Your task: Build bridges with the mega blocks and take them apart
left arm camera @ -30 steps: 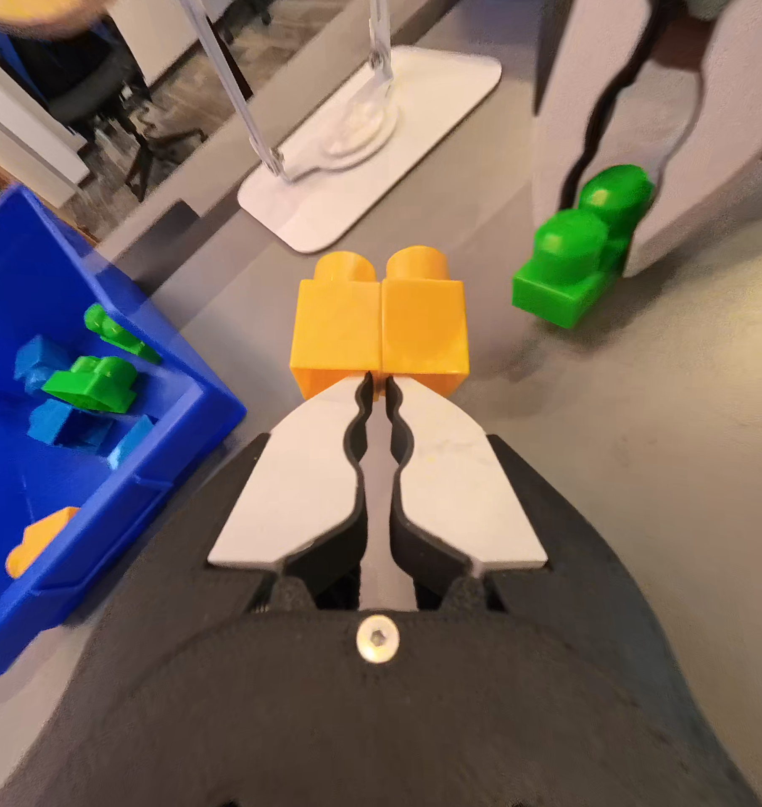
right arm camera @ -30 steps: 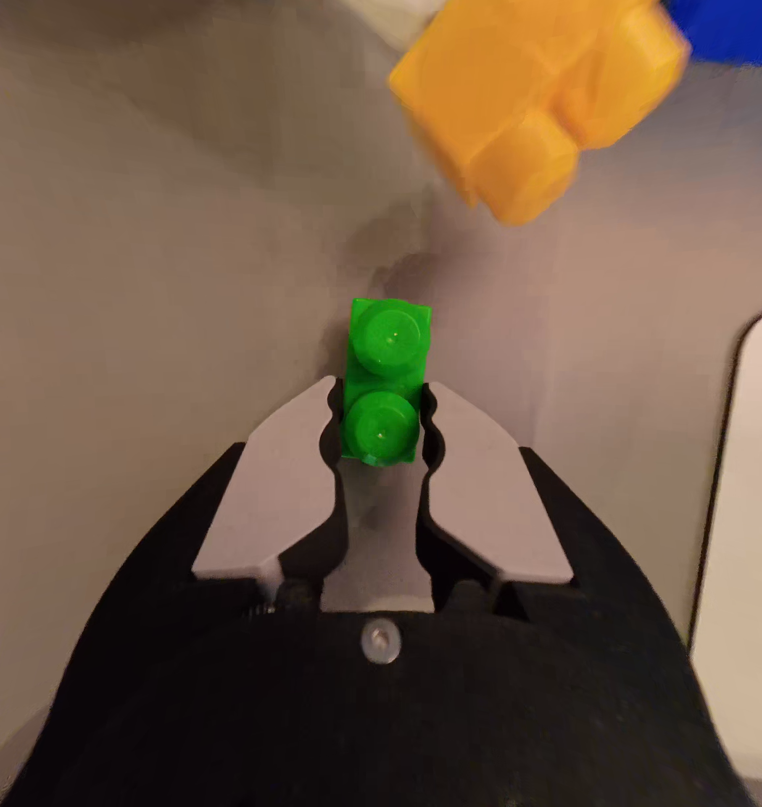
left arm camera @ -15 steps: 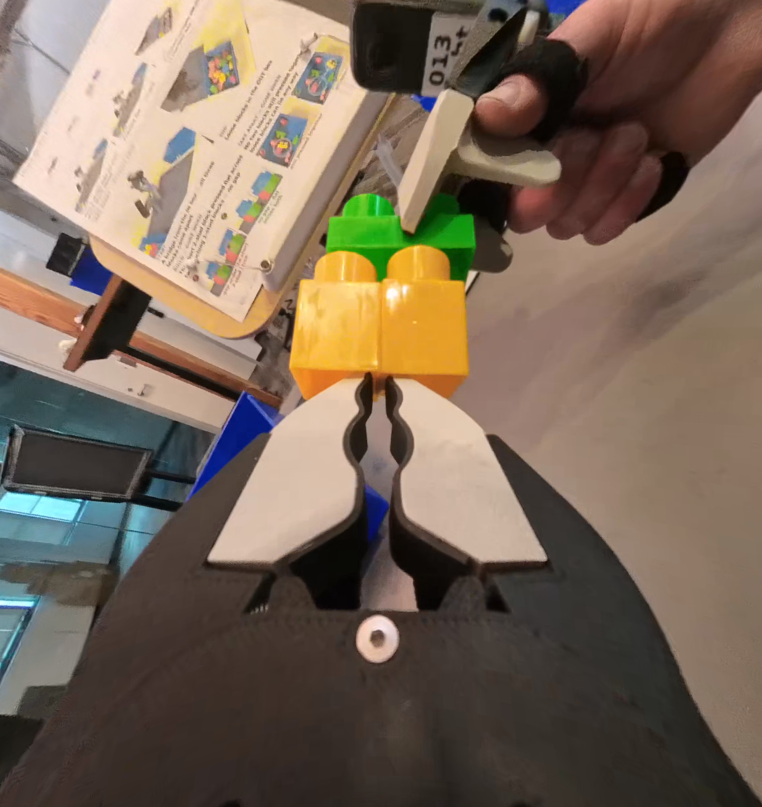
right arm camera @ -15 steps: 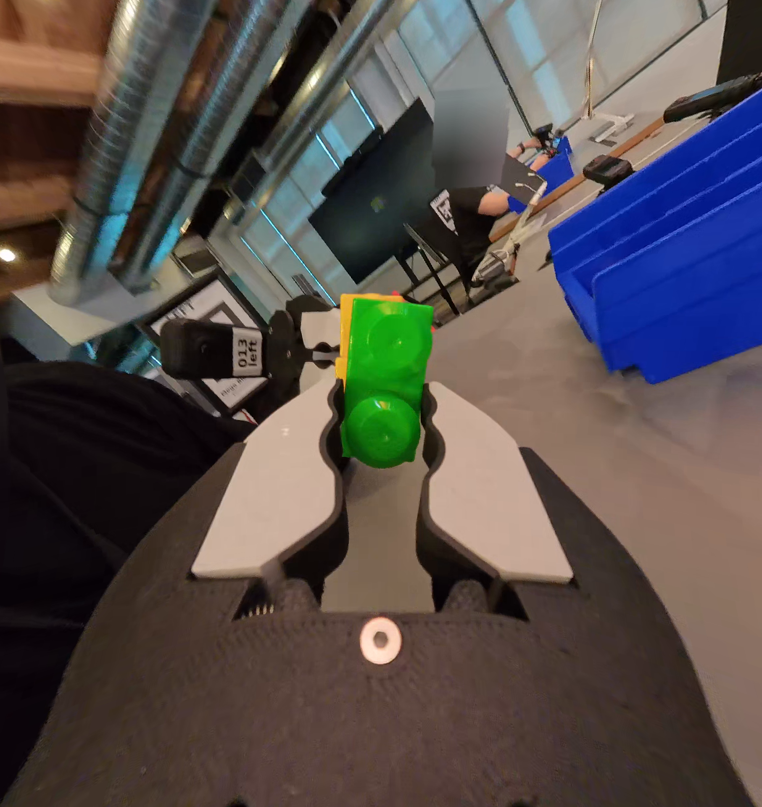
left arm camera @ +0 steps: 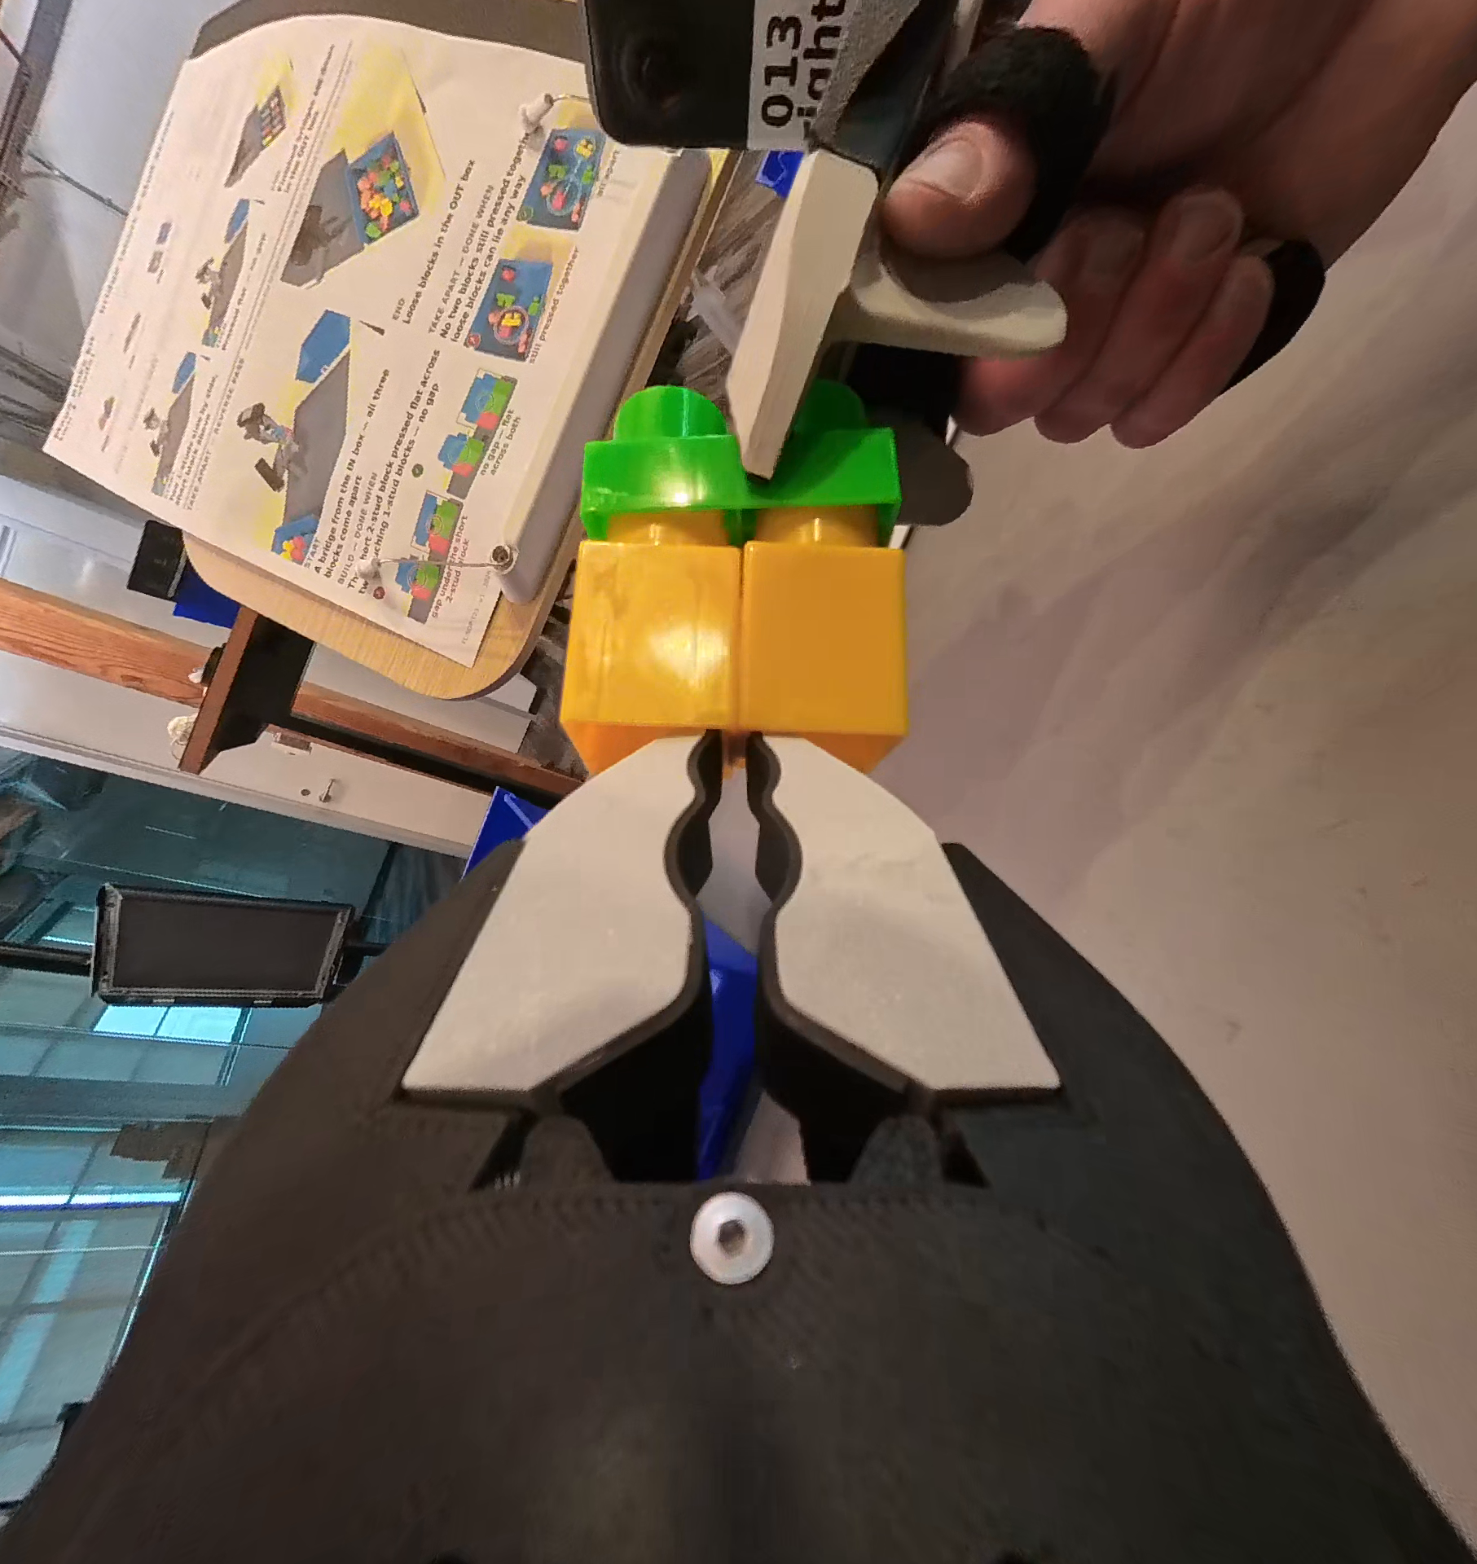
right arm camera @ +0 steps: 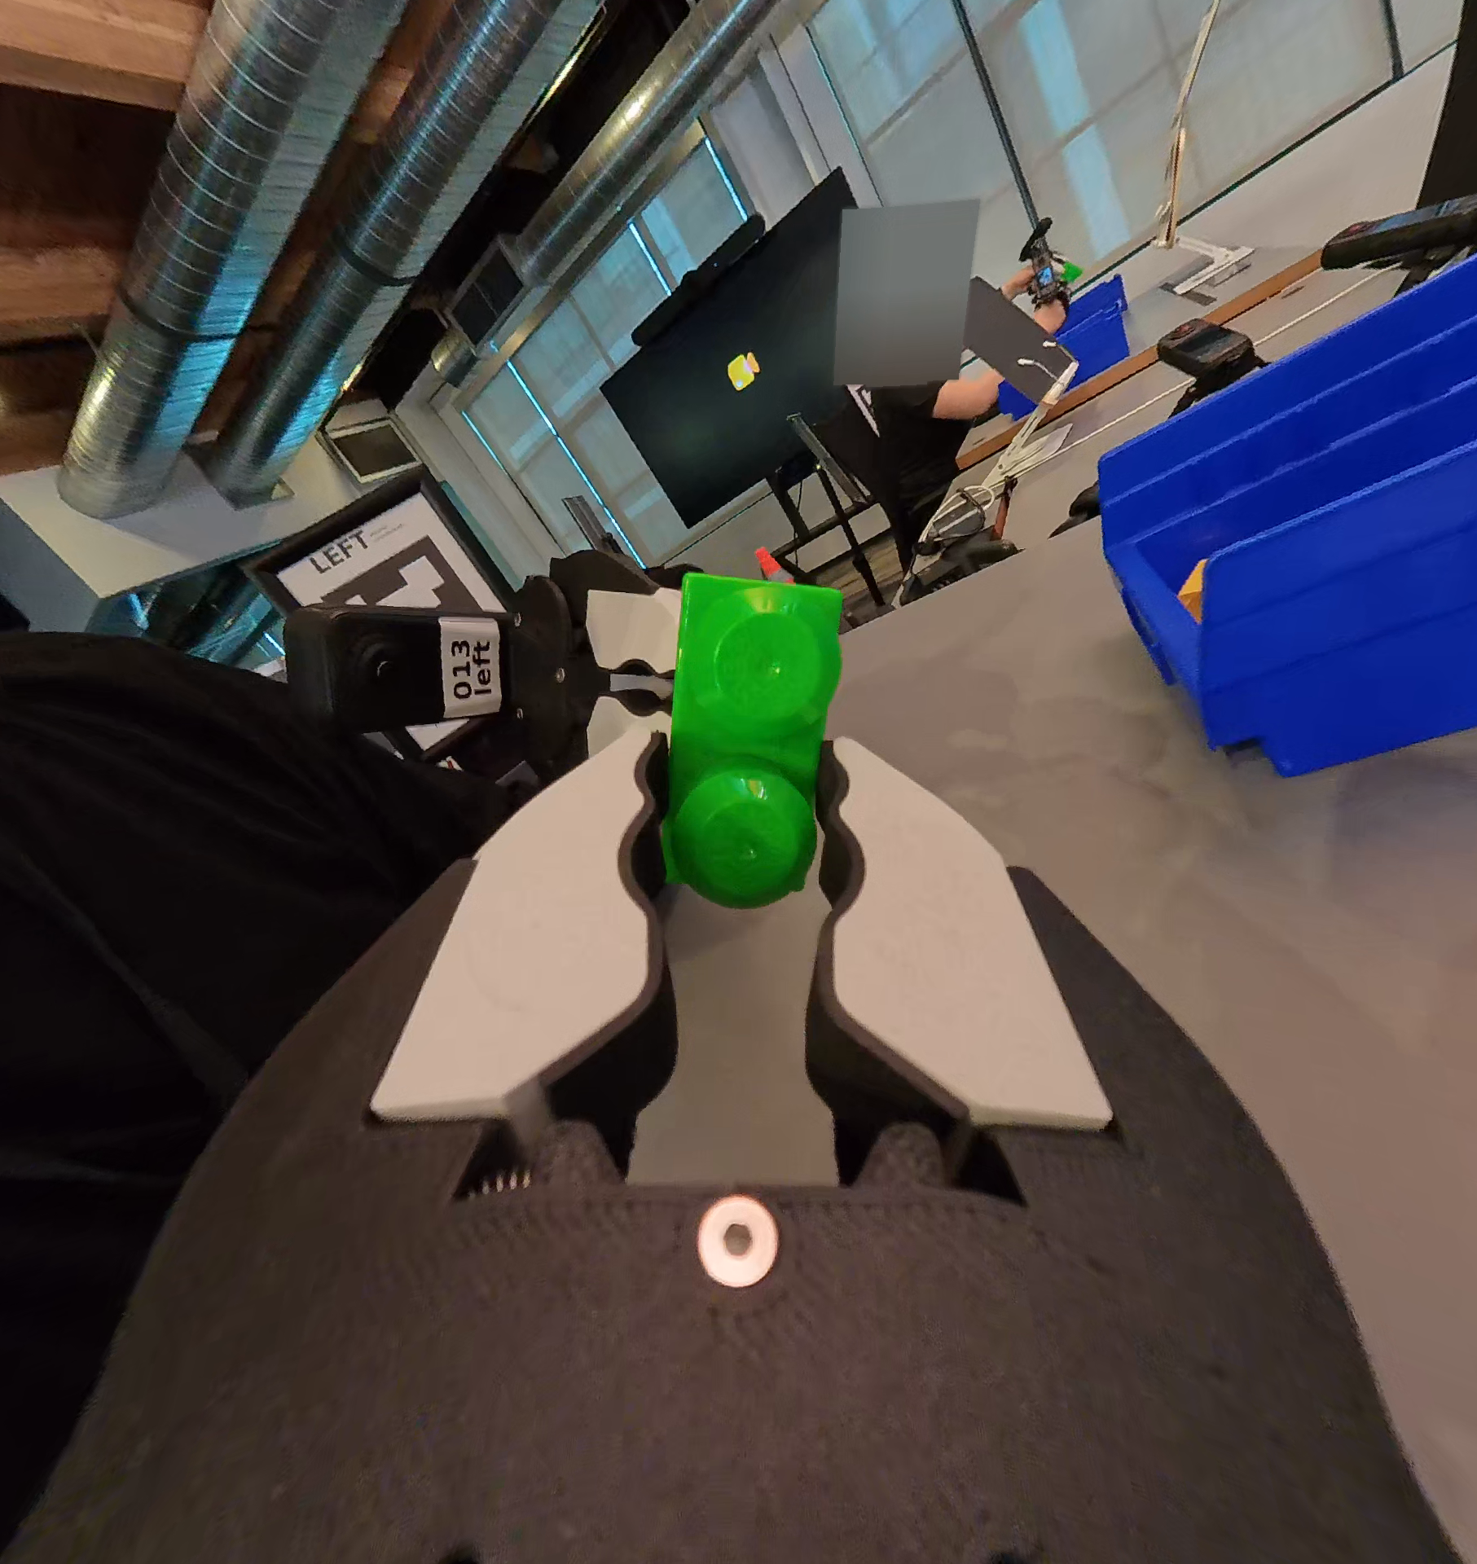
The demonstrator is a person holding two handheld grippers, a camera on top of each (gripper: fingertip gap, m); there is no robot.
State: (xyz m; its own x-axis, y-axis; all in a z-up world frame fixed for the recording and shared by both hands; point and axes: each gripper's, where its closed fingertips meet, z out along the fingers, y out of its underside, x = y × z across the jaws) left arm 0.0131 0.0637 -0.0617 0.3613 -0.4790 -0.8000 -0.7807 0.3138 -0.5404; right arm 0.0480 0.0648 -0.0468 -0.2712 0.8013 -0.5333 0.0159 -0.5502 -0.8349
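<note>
Now the green block (left arm camera: pixel 739 474) sits pushed down onto the two yellow blocks (left arm camera: pixel 735 643), up in the air. Left gripper (left arm camera: pixel 735 749) pinches the yellow blocks' bottom edge; right gripper (right arm camera: pixel 739 812) squeezes the green one.

green block (left arm camera: pixel 739 474), orange blocks (left arm camera: pixel 735 643), blue bin (right arm camera: pixel 1327 542)

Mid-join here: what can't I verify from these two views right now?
- Left gripper fingertips: left wrist view, hidden under the orange blocks.
- Orange blocks: right wrist view, hidden behind the green block.
- Far finger of the right gripper: left wrist view, hidden behind the green block.
- Blue bin contents: right wrist view, mostly hidden by its wall.
</note>
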